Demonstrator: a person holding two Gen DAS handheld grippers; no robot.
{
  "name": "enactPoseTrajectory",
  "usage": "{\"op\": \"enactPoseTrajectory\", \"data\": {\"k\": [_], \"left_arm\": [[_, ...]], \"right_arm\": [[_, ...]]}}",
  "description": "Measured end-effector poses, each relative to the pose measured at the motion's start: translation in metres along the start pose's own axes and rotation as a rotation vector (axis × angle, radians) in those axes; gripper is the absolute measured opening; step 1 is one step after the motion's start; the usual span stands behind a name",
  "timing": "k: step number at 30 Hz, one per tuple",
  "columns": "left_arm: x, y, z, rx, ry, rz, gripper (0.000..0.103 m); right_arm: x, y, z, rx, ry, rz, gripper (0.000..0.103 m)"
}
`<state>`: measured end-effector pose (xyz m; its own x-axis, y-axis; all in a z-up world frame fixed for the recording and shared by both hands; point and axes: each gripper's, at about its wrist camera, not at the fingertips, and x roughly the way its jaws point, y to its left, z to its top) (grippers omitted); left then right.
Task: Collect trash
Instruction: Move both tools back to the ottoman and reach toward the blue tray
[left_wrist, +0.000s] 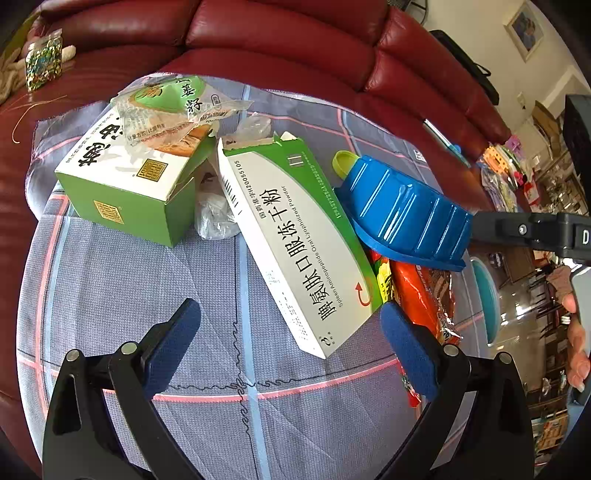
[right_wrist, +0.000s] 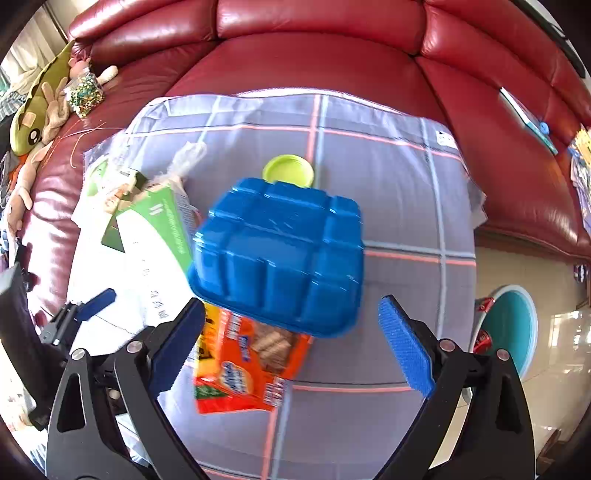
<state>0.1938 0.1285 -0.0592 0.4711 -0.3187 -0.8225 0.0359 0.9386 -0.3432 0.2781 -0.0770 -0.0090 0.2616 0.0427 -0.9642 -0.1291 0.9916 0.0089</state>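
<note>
left wrist view: the left gripper (left_wrist: 290, 341) gapes wide above a checked cloth (left_wrist: 110, 288), a white-green medicine box (left_wrist: 291, 251) just ahead, a blue tray (left_wrist: 402, 210) to its right. right wrist view: the right gripper (right_wrist: 291, 343) gapes wide, near the upturned blue tray (right_wrist: 280, 254) lying on an orange wrapper (right_wrist: 243, 365).

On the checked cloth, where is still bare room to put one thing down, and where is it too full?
Bare: the checked grey cloth right of the upturned blue plastic tray, up to the sofa edge, and the near strip in front of the green cardboard box. Crowded: the middle, where the white-and-green medicine box, orange snack wrapper and tray overlap.
</note>
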Motion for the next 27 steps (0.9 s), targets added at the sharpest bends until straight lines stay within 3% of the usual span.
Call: {"op": "enactPoseTrajectory", "data": {"k": [6,14,16,27], "left_arm": [[0.001,0.014,-0.005,-0.019,0.005,-0.010,0.098],[0.004,0.019,-0.009,-0.020,0.015,-0.014,0.098],[0.007,0.016,-0.007,-0.021,0.017,-0.018,0.098],[0.014,-0.009,-0.003,0.007,0.014,-0.012,0.098]], "right_arm": [[0.008,0.038,0.018,-0.076,-0.006,-0.071,0.091],[0.037,0.039,0.033,-0.049,0.031,-0.122,0.091],[0.043,0.034,0.032,-0.049,0.035,-0.157,0.091],[0.031,-0.033,0.004,0.075,0.026,-0.094,0.093]]}}
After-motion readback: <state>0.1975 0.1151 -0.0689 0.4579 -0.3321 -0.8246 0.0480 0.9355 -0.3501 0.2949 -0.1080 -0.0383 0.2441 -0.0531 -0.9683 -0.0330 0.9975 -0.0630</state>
